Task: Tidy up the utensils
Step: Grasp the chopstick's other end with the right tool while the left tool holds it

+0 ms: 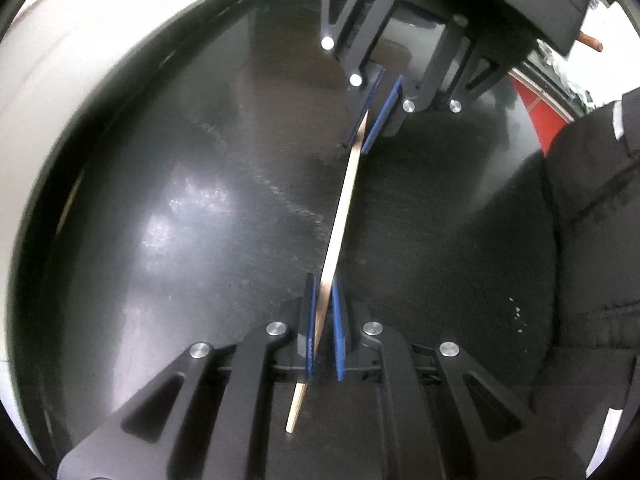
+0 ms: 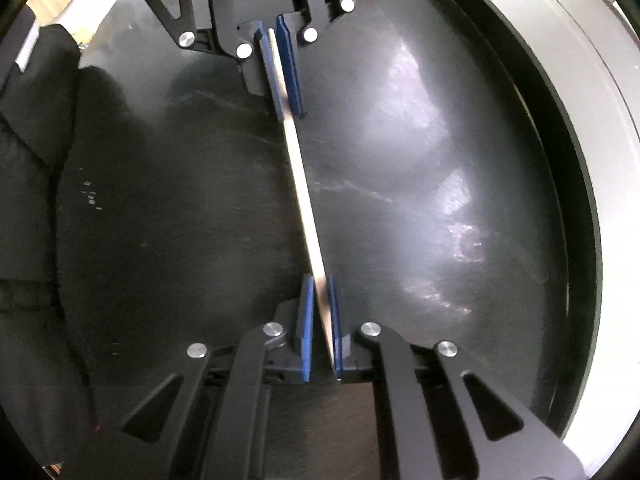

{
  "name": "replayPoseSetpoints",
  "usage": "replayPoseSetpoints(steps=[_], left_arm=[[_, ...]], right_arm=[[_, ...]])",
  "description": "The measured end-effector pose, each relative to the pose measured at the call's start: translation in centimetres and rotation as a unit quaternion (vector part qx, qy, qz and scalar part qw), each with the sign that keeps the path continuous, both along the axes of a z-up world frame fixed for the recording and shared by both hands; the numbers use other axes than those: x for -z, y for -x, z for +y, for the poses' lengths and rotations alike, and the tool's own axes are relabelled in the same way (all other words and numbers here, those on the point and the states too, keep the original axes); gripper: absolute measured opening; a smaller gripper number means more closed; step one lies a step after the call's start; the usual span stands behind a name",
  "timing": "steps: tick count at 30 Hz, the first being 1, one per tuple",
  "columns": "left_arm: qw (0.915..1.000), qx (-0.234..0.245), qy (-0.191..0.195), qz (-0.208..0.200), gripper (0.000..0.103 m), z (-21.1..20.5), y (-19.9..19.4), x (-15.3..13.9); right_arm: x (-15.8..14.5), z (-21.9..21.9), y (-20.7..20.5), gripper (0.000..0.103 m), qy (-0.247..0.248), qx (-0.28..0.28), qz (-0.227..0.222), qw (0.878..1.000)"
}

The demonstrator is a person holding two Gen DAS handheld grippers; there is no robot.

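A thin pale wooden chopstick (image 1: 340, 216) spans between my two grippers above a dark glossy tabletop (image 1: 180, 200). My left gripper (image 1: 322, 320) has its blue pads (image 1: 308, 320) closed around one end of the stick. My right gripper (image 1: 374, 114) faces it from the top of the left wrist view and grips the other end. In the right wrist view the chopstick (image 2: 306, 200) runs from my right gripper (image 2: 320, 320) up to the left gripper (image 2: 280, 76); both sets of blue pads pinch it.
A white curved rim (image 1: 48, 120) borders the dark surface on the left, and on the right in the right wrist view (image 2: 580, 120). A person's black padded sleeve (image 1: 592, 220) lies at the right. A red object (image 1: 536, 116) sits behind it.
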State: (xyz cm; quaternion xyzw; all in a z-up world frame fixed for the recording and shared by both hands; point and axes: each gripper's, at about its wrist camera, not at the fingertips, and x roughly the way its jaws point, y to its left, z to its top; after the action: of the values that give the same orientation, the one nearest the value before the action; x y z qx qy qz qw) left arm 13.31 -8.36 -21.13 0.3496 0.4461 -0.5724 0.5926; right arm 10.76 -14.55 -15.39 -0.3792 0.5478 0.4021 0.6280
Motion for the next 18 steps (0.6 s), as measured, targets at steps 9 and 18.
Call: replayPoseSetpoints(steps=[9, 18], left_arm=[[0.9967, 0.030, -0.009, -0.075, 0.006, 2.4, 5.5, -5.7], [0.9922, 0.013, -0.013, -0.124, 0.005, 7.7, 10.1, -10.6]], right_arm=[[-6.8, 3.8, 3.0, 0.008, 0.011, -0.047, -0.038, 0.998], [-11.6, 9.2, 6.8, 0.008, 0.018, -0.112, -0.065, 0.991]])
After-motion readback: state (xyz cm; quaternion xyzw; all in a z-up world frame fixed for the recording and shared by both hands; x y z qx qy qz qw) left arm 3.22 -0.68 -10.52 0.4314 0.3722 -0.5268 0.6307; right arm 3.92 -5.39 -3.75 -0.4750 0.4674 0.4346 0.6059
